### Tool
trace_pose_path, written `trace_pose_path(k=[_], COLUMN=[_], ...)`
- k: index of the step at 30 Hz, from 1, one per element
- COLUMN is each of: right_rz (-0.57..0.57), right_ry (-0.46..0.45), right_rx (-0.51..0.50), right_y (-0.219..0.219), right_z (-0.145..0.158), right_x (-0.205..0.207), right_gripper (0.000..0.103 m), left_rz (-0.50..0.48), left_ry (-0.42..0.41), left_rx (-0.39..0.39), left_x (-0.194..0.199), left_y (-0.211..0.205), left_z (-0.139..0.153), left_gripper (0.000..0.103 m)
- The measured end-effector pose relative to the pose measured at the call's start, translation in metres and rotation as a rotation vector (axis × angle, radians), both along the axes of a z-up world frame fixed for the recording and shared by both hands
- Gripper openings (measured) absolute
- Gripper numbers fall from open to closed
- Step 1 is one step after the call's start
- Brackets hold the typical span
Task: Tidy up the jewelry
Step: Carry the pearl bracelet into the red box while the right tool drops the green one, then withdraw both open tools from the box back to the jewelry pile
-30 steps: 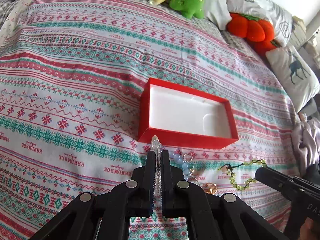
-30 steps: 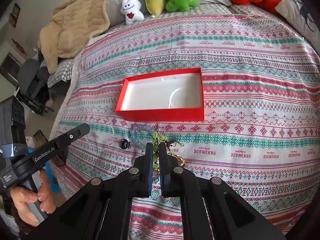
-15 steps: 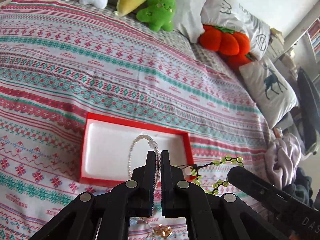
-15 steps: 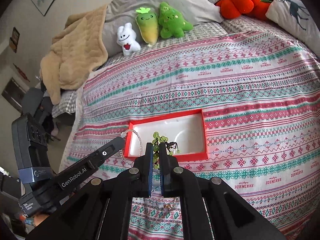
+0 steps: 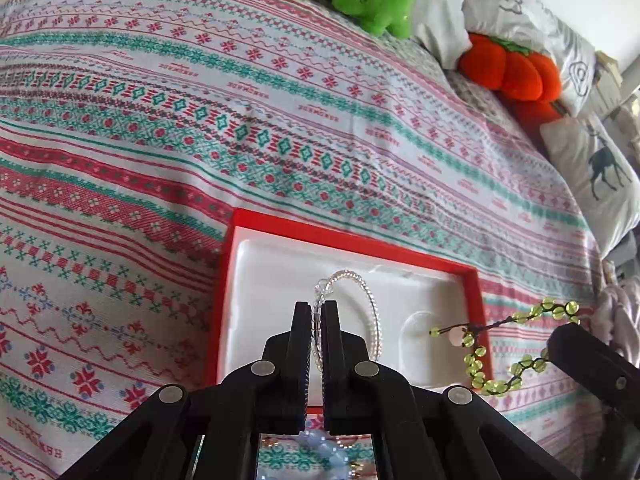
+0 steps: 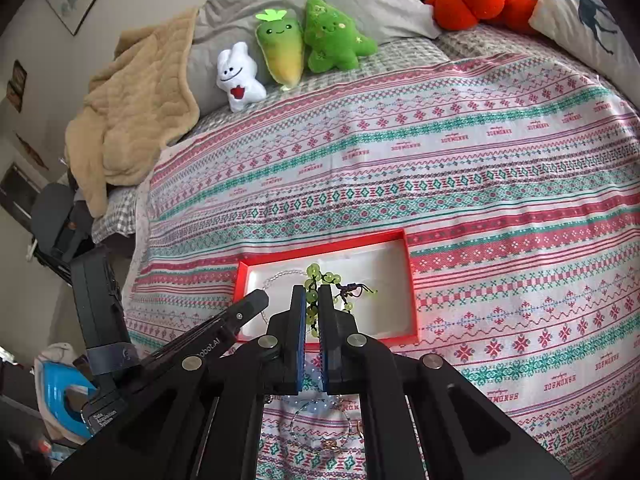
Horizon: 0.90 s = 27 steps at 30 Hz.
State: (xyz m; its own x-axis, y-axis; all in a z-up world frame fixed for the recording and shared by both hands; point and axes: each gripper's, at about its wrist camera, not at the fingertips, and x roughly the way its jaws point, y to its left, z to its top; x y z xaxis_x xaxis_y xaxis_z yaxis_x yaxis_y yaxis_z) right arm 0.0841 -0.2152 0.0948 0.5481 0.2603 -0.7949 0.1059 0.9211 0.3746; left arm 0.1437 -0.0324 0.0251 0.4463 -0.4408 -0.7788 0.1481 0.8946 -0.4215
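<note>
Bed under a patterned quilt, plush toys at the head, red box mid-quilt. My left gripper is clamped on the clear bead bracelet and my right gripper on the green bead bracelet; both now hang over the box's white liner, having been carried up from the quilt a second ago. Risk as I judge it: the loops dangle close together, so releasing both could tangle them or snag the green cord on the rim.

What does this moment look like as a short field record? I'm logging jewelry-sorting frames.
left hand-held gripper: shut on clear bead bracelet, over the box
right hand-held gripper: shut on green bead bracelet, over the box
red box: open, white liner, on the patterned bedspread
left on bedspread: blue bead bracelet
</note>
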Motion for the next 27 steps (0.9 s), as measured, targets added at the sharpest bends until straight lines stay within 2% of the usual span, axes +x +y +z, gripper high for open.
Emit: trace_pose_path(k=[3,5,11,17,18,19,20,22,25,27], right_rz=[0.024,0.015,-0.051,-0.081,-0.080,-0.075,-0.068,-0.059,-0.041,-0.027], right_ry=[-0.006,0.010,0.107,0.127,0.131,0.133,0.131,0.122,0.126,0.132], right_rx=[0.012,-0.015,-0.091,-0.101,-0.105,-0.107,-0.108,-0.109,-0.117,-0.118], right_y=[0.006,0.005,-0.013,-0.023,-0.023,-0.024,-0.024,-0.024,-0.022,-0.020], right_z=[-0.008,-0.020,-0.057,-0.062,-0.060,-0.058,-0.056,-0.049,-0.040,-0.035], right_x=[0.006,0.010,0.019,0.019,0.019,0.018,0.016,0.011,0.003,-0.004], right_gripper=[0.005,0.005,0.005,0.007,0.009,0.015,0.024,0.035,0.037,0.037], left_rz=[0.002,0.004,-0.001,-0.014,-0.024,-0.034,-0.039,-0.046,-0.054,-0.053], left_ry=[0.002,0.004,0.005,-0.005,0.003,0.010,0.011,0.004,-0.012,-0.021], left_rx=[0.044,0.072,0.124,0.157,0.167,0.173,0.177,0.185,0.200,0.209], left_x=[0.001,0.002,0.001,0.000,0.000,-0.001,-0.003,-0.007,-0.017,-0.024], left_y=[0.002,0.002,-0.002,-0.008,-0.010,-0.011,-0.011,-0.010,-0.003,0.004], left_z=[-0.004,-0.008,-0.010,-0.005,-0.005,-0.003,-0.001,0.006,0.018,0.025], left_gripper=[0.000,0.000,0.000,0.000,0.005,0.008,0.016,0.031,0.042,0.056])
